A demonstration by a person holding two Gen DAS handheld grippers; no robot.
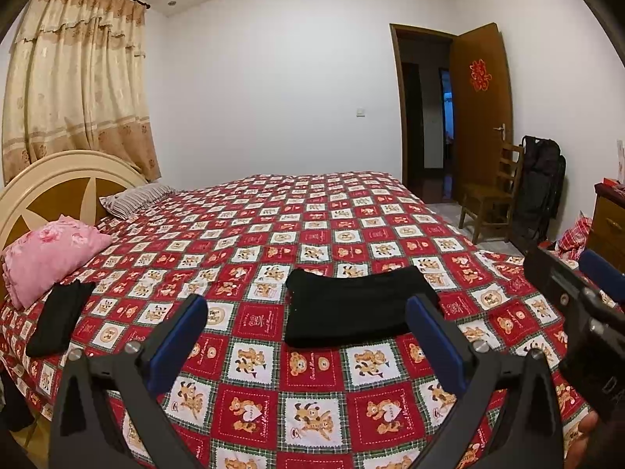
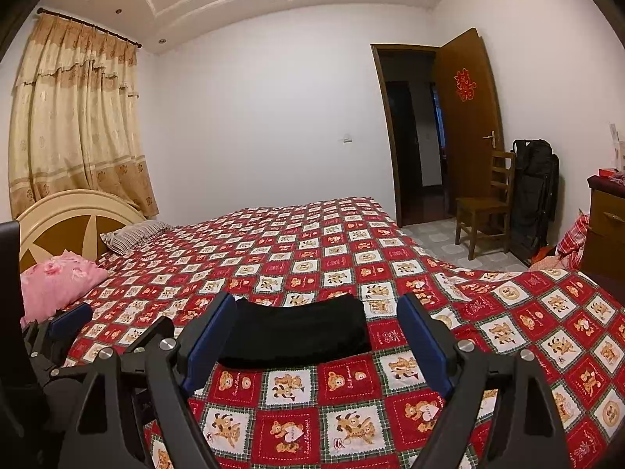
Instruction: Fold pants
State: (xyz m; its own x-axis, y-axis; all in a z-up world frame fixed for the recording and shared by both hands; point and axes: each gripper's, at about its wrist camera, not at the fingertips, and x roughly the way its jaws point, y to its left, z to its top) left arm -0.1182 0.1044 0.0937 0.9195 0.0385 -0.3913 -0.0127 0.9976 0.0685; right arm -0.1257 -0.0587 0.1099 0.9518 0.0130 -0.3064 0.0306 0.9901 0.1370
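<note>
Black pants (image 1: pixel 353 306) lie folded into a flat rectangle on the red checked bedspread (image 1: pixel 312 387). They also show in the right wrist view (image 2: pixel 297 330). My left gripper (image 1: pixel 308 322) is open and empty, held just short of the pants. My right gripper (image 2: pixel 318 326) is open and empty, its blue pads either side of the pants' near edge and above the bed. The right gripper's body shows at the right of the left wrist view (image 1: pixel 578 301). A second black garment (image 1: pixel 60 318) lies by the pink pillow.
A pink pillow (image 1: pixel 50 252) and a striped pillow (image 1: pixel 134 197) lie at the headboard (image 1: pixel 58 179) on the left. A wooden chair (image 1: pixel 492 195), a black bag (image 1: pixel 541 183) and a dresser (image 1: pixel 609 219) stand right of the bed. The door (image 1: pixel 480 109) is open.
</note>
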